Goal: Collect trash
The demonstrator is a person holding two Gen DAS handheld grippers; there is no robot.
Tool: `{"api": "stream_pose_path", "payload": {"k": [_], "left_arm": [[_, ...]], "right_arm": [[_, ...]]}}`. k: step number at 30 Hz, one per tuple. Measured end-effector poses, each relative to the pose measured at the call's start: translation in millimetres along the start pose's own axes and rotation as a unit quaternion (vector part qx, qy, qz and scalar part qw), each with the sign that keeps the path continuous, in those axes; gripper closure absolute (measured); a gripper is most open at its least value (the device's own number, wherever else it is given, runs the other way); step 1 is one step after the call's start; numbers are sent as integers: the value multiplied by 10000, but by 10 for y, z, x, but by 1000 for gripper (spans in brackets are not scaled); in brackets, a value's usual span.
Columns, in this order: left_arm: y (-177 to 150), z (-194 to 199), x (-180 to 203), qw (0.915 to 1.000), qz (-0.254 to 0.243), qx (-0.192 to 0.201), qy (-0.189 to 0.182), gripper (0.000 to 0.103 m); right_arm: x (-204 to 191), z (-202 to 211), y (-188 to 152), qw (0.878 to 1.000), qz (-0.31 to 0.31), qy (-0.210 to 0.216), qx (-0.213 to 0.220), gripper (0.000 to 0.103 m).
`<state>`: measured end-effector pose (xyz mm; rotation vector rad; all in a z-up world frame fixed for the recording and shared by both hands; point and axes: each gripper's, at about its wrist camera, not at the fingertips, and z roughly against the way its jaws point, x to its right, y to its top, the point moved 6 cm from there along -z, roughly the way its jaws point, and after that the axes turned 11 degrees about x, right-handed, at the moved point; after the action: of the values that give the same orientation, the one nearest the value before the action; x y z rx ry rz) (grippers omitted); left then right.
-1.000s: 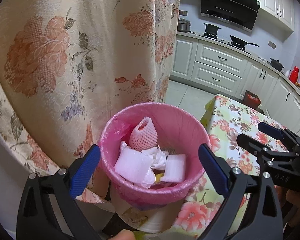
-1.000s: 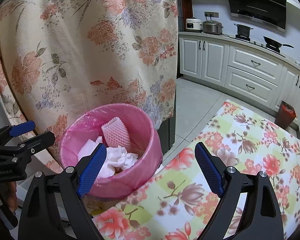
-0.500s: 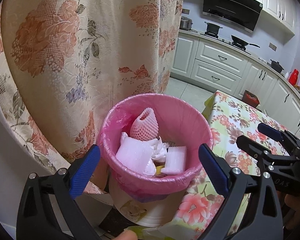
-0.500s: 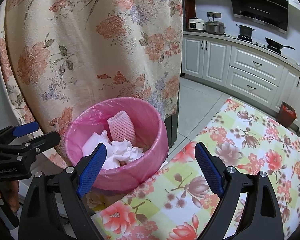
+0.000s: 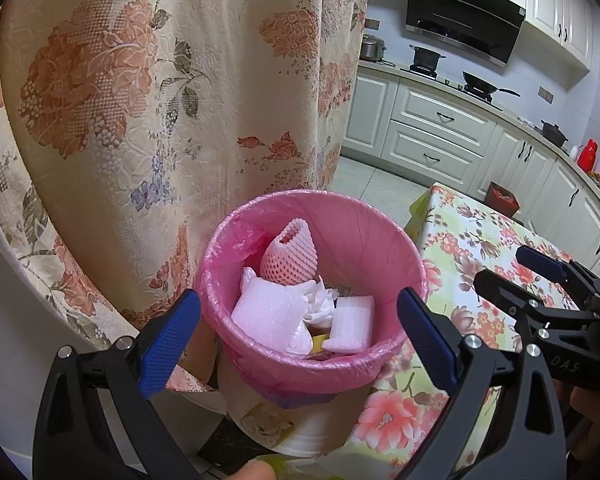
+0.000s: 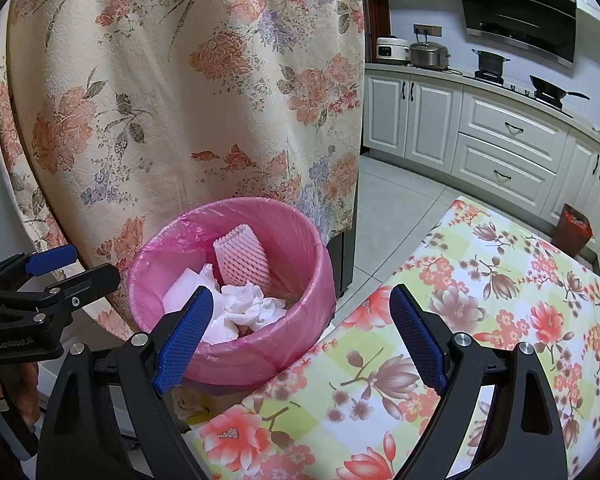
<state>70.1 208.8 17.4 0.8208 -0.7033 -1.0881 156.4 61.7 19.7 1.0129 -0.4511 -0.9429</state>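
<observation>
Bin (image 5: 404, 256) lower in both views than before (trash inside unmoved), both grippers' jaws wide apart, empty.

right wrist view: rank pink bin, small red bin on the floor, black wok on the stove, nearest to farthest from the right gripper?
From the right gripper:
1. Pink bin, just ahead on the left, beside the table edge.
2. Small red bin, on the floor to the right, by the cabinets.
3. Black wok, on the stove, upper right.

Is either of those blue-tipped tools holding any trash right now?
No: the left tool and the right tool both gape open with nothing between their tips, and the trash lies in the pink bin.
</observation>
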Motion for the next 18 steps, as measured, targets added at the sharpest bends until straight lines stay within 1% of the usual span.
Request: {"api": "stream_pose_path", "payload": {"k": [18], "left_arm": [[56, -20, 30, 10000, -21, 22, -5, 8]], "right_arm": [[20, -3, -1, 10000, 7, 2, -5, 18]]}}
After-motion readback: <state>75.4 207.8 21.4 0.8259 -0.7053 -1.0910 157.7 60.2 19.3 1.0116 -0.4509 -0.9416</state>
